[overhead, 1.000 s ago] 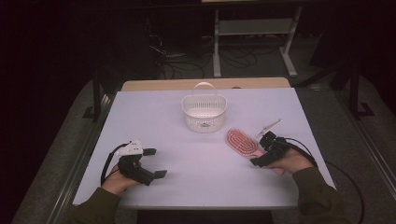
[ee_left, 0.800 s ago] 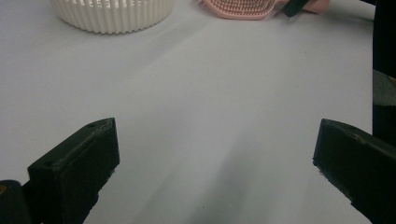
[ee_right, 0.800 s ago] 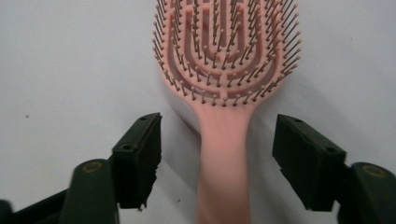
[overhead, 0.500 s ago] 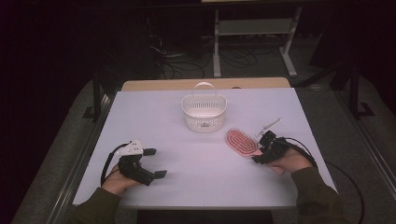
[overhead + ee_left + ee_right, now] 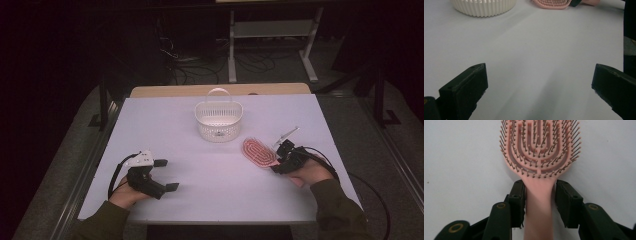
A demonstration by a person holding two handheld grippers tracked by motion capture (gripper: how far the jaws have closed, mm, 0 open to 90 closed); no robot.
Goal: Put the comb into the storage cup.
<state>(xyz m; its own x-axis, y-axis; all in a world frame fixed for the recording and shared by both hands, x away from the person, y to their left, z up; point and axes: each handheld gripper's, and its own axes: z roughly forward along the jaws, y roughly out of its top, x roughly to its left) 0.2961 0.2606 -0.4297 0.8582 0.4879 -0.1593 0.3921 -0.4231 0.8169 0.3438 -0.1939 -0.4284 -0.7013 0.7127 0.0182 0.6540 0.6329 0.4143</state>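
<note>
Right gripper (image 5: 539,195) just closing narrow around pink hairbrush (image 5: 540,152) handle near white basket (image 5: 218,120); left gripper (image 5: 540,82) wide, holding nothing.

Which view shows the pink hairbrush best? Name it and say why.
The right gripper view: the pink hairbrush lies bristles-up on the table, its handle between the right claw jaws, which have just been closing. The high view shows it small, right of the white basket. The left gripper view catches just its edge at the top.

The right gripper (image 5: 539,202) has just been closing around the pink hairbrush (image 5: 539,157) handle on the white table (image 5: 461,170).
</note>
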